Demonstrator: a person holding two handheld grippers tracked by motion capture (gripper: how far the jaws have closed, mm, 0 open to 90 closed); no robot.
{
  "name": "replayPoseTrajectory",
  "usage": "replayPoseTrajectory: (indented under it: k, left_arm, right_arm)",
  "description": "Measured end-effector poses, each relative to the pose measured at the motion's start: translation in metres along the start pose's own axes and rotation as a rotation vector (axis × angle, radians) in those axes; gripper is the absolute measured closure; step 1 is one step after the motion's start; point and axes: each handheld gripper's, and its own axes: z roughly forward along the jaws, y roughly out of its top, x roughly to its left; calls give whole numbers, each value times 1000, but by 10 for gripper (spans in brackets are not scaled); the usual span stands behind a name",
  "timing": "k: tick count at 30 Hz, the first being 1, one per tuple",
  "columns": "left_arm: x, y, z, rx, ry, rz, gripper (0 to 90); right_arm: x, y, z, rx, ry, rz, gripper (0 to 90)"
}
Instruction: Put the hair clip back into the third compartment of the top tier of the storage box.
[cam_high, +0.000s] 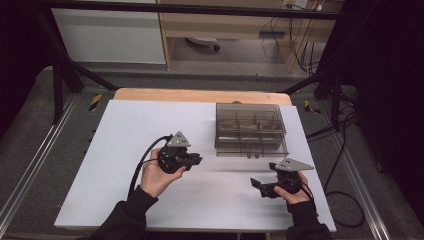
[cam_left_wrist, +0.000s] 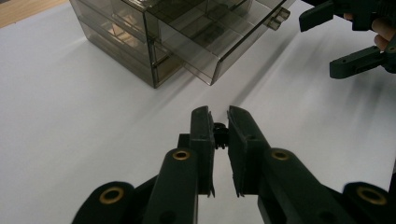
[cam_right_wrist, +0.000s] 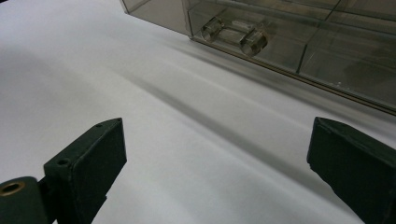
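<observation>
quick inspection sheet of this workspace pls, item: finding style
surface: white board on a wooden table, bare around the work
job's things: smoky clear drawer box, bottom drawer pulled partly out, its handle facing the person
clutter: nothing seen
grippers: left gripper jaws close together, nothing seen between them; right gripper jaws wide apart, empty, near the drawer handle
cables: black cable trails from left gripper; more cables on the floor at right
surroundings: dark frame bars, pale cabinet, wooden shelf unit behind
</observation>
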Motion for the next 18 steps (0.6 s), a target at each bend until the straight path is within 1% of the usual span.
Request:
replayPoseTrajectory:
  k: [8, 18]
  left_arm:
    - [-4, 8, 2, -10, -4, 9, 804]
    - [-8, 16, 8, -10, -12, 19, 803]
  right_arm:
    - [0, 0, 0, 1, 1, 2, 52]
    - [0, 0, 0, 1, 1, 2, 52]
